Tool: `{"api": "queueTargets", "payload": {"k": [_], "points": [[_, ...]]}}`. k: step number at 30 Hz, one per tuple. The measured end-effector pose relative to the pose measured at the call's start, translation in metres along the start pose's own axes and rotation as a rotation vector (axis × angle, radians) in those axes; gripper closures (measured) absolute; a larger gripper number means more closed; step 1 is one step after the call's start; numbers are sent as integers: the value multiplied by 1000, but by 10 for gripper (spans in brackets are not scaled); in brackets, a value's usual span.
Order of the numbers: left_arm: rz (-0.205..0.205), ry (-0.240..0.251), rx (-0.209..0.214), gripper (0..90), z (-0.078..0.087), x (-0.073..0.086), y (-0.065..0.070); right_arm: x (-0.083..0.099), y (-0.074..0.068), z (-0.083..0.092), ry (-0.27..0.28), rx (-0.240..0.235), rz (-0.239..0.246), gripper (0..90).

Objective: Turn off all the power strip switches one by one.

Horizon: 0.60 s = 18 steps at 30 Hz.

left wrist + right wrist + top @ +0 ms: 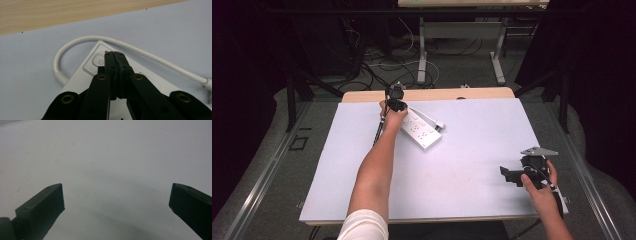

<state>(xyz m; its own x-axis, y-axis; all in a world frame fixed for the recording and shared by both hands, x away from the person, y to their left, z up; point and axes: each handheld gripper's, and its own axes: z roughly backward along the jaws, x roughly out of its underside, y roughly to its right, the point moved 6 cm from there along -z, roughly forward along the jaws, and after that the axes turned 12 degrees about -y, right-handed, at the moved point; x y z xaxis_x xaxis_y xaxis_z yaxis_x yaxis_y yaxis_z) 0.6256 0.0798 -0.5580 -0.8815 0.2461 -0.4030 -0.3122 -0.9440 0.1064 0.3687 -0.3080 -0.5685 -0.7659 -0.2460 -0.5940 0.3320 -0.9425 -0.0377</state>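
Black jaws of the left claw (115, 56) rise closest to the lens in the left gripper view, pressed together with nothing between them, their tips resting at the switch end of a white power strip (421, 129) — just beside its round power button (99, 61), with a small red light (106, 52) showing at the tip. Whether the tips actually touch the casing I cannot tell. The button lies a little to the left of the tips in that view, so any press seems to turn on a slight sideways shift rather than a reach.

From the high view, the strip lies at the far left part of the pale worktop (472, 150), its long axis running diagonally from the far left toward the near right. Its white cable (82, 41) loops out of the switch end and curls round behind the strip, clear of the button.

Well apart, at the near right corner, the right claw (512, 175) hovers over bare worktop with jaws spread wide — the left hand (393, 117) is plainly the nearer one.
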Motion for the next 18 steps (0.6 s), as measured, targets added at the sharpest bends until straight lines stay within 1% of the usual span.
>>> {"api": "queueTargets", "payload": {"k": [2, 5, 8, 10, 12, 14, 15, 16, 17, 18], "points": [[-5, 12, 10, 900, 0, 0, 5, 0, 0, 0, 4, 2, -1, 0], [-26, 8, 15, 900, 1, 2, 12, 0, -1, 0, -1, -4, 0, 0], [-55, 7, 33, 900, 0, 2, 18, 0, -1, 0, -2, -4, 0, 0], [-57, 3, 40, 900, 1, 3, 19, -1, -1, 0, 0, -5, -2, 0], [-67, 1, 48, 900, 0, 3, 22, -1, -1, 0, 1, -4, 0, 0], [-87, -10, 48, 900, 0, 4, 23, 0, 0, 0, 0, -4, 1, 0], [-98, -13, 54, 900, 0, 5, 24, 0, 1, 0, -3, 3, 1, 0], [-105, -15, 56, 900, -1, 6, 26, 0, 1, -1, -3, -3, 0, 0], [-111, -15, 64, 900, -1, 6, 27, 0, 1, -1, -3, -3, 0, 0], [-123, -18, 63, 900, -1, 7, 28, 0, 0, -1, -4, 0, 0, 0]]}}
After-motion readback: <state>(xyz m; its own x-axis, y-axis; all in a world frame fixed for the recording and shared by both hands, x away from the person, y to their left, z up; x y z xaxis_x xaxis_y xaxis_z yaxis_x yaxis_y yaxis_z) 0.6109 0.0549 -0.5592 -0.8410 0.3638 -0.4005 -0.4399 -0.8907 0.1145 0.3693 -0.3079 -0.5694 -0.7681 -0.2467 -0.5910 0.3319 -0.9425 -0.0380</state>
